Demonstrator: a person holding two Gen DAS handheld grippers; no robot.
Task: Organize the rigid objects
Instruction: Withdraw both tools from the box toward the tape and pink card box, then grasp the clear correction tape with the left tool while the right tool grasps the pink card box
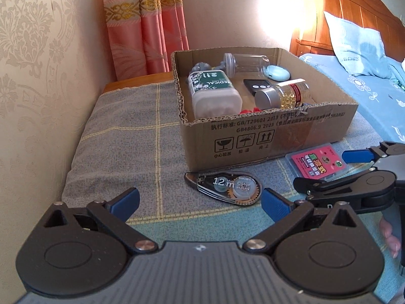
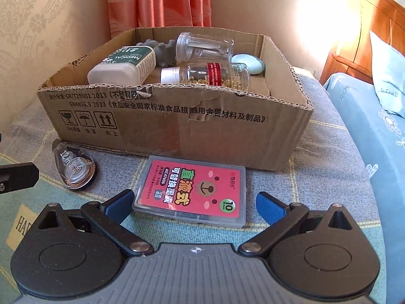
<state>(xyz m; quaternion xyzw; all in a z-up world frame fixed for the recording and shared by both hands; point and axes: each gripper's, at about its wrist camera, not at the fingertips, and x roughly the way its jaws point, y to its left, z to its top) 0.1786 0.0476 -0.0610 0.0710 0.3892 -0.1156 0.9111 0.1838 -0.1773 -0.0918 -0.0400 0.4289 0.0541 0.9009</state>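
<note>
A cardboard box [image 1: 265, 136] [image 2: 177, 131] stands on the cloth-covered table. It holds a white and green bottle [image 1: 212, 93] [image 2: 124, 65], a capsule bottle [image 1: 283, 93] [image 2: 210, 74], a clear jar [image 1: 248, 63] [image 2: 205, 46] and other small items. A correction tape [image 1: 227, 187] [image 2: 74, 168] lies in front of the box. A pink refill case [image 1: 316, 162] [image 2: 192, 191] lies beside it. My left gripper [image 1: 200, 202] is open, just short of the tape. My right gripper [image 2: 195, 205] is open, with the case between its fingers. It also shows in the left wrist view [image 1: 359, 167].
A wallpapered wall [image 1: 38, 88] and pink curtain [image 1: 144, 25] lie left and behind the table. A bed with blue sheet [image 1: 374, 93] [image 2: 387, 139], pillow and wooden headboard lies to the right. The checked cloth [image 1: 126, 139] left of the box is bare.
</note>
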